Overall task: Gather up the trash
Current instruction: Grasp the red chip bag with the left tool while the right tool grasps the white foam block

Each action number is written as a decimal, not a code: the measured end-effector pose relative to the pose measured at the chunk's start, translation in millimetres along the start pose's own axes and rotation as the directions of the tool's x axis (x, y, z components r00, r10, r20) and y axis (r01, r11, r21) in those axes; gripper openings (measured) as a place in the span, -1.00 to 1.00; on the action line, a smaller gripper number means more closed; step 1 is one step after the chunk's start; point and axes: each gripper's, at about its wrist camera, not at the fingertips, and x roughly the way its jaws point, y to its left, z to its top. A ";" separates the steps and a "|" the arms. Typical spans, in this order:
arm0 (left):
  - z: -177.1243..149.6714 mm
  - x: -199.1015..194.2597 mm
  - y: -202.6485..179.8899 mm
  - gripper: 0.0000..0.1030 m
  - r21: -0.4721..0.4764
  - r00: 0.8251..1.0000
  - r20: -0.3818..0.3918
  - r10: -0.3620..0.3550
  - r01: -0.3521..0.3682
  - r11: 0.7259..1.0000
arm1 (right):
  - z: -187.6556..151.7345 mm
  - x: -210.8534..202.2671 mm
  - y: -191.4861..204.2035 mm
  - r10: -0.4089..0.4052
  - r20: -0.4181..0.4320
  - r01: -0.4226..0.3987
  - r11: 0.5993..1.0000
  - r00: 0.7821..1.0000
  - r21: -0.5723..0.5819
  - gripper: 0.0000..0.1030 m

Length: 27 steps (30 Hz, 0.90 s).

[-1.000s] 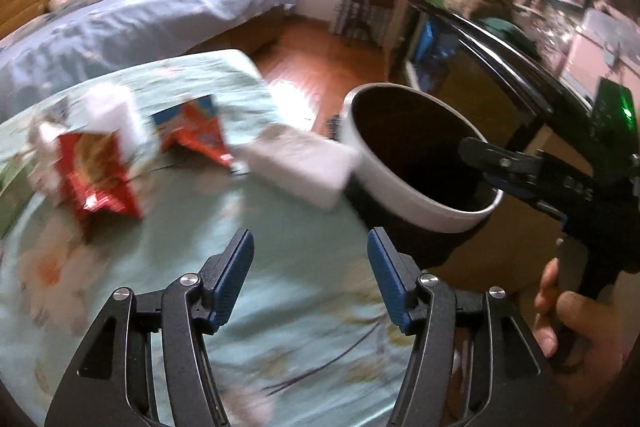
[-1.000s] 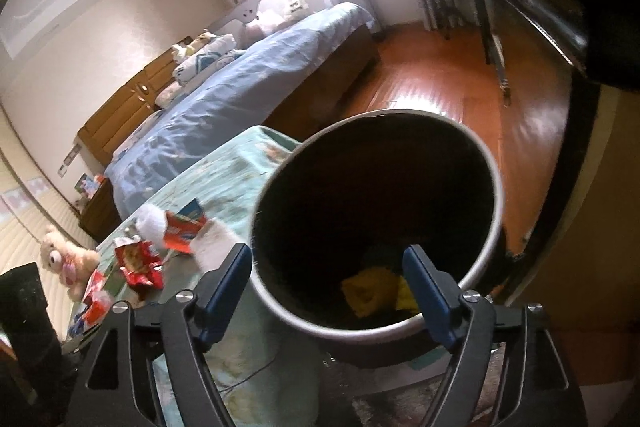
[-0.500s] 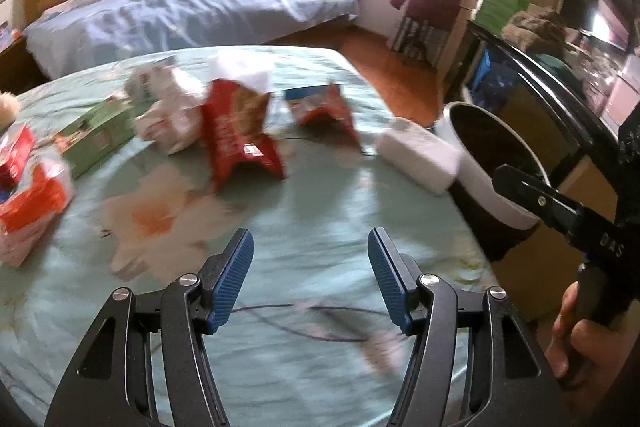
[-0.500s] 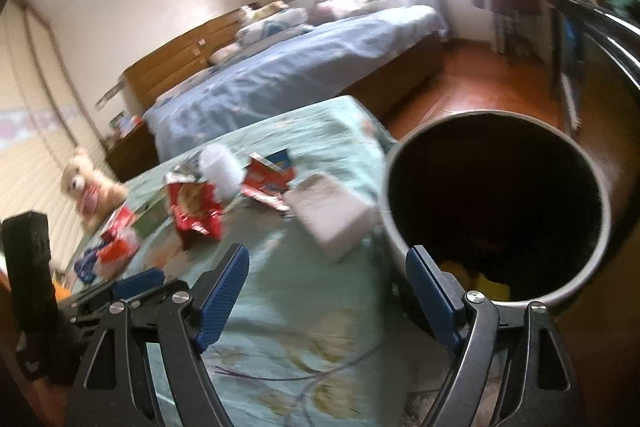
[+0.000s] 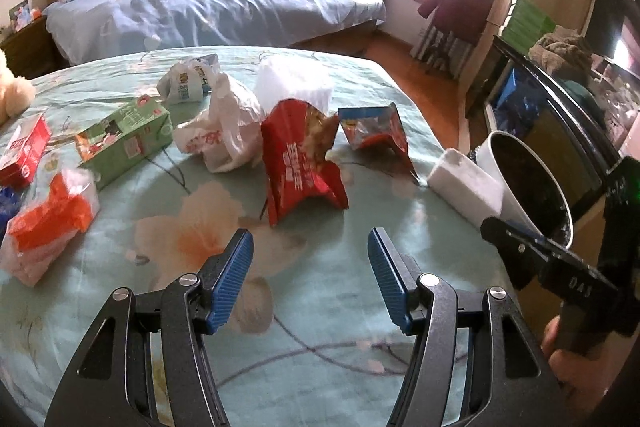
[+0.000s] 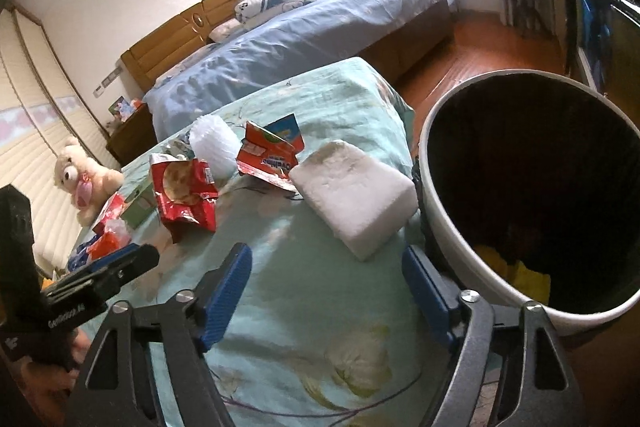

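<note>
Trash lies on the floral tablecloth (image 5: 312, 299): a red snack bag (image 5: 298, 167), a torn red-blue wrapper (image 5: 374, 129), a white foam block (image 5: 466, 191), a white plastic bag (image 5: 224, 131), a green carton (image 5: 124, 135) and an orange-white pack (image 5: 50, 223). A white bin (image 6: 532, 195) with a dark inside stands at the table's right edge; yellow trash (image 6: 520, 273) lies in it. My left gripper (image 5: 310, 275) is open and empty, just short of the red bag. My right gripper (image 6: 326, 289) is open and empty, in front of the foam block (image 6: 354, 197).
A bed with blue covers (image 5: 216, 7) stands behind the table. A teddy bear (image 6: 86, 179) sits at the table's far left. A small red carton (image 5: 24, 149) and a crumpled white wrapper (image 5: 188, 81) lie farther back. A dark cabinet (image 5: 560, 107) stands behind the bin.
Both grippers have swung left, away from the bin and over the table. The trash pile now fills the left wrist view; the bin has slid to the right. Both stay open.
</note>
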 end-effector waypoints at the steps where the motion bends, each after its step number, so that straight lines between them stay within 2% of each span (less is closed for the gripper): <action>1: 1.5 1.7 0.2 0.17 -0.001 1.000 -0.001 -0.001 0.001 1.000 | 0.5 0.7 1.5 0.000 0.001 0.000 1.000 1.000 -0.001 0.41; 8: 16.8 24.2 2.8 0.17 -0.018 1.000 -0.014 0.006 -0.006 1.000 | 7.8 12.6 2.8 -0.046 -0.008 0.046 0.999 0.999 0.005 0.06; 11: 19.8 34.0 5.0 0.17 -0.025 1.000 -0.028 0.010 -0.011 1.000 | 10.7 14.7 3.3 -0.074 -0.009 0.074 0.997 0.997 0.004 -0.16; 12: 19.1 35.7 6.2 0.11 -0.030 0.999 -0.031 0.008 -0.009 1.000 | 10.8 15.4 3.4 -0.081 -0.010 0.082 0.997 0.997 0.005 -0.36; 13: 18.8 36.3 6.7 -0.06 -0.032 0.999 -0.032 0.006 -0.007 0.999 | 11.1 15.8 2.1 -0.092 -0.010 0.092 0.996 0.996 0.008 -0.64; 18: 14.9 36.5 5.4 -0.43 -0.013 0.999 -0.033 -0.011 0.010 1.000 | 9.3 13.4 7.4 -0.087 -0.003 0.087 0.996 0.996 -0.026 -0.69; 22: 12.1 31.3 6.0 -0.71 -0.010 0.999 -0.030 -0.025 0.024 1.000 | 6.5 8.3 23.1 -0.053 0.006 0.053 0.996 0.999 -0.075 -0.70; 27: 6.9 19.5 5.0 -0.76 0.001 0.999 -0.022 -0.036 0.036 0.999 | 1.3 -1.4 32.9 -0.018 0.012 0.019 0.996 1.000 -0.085 -0.70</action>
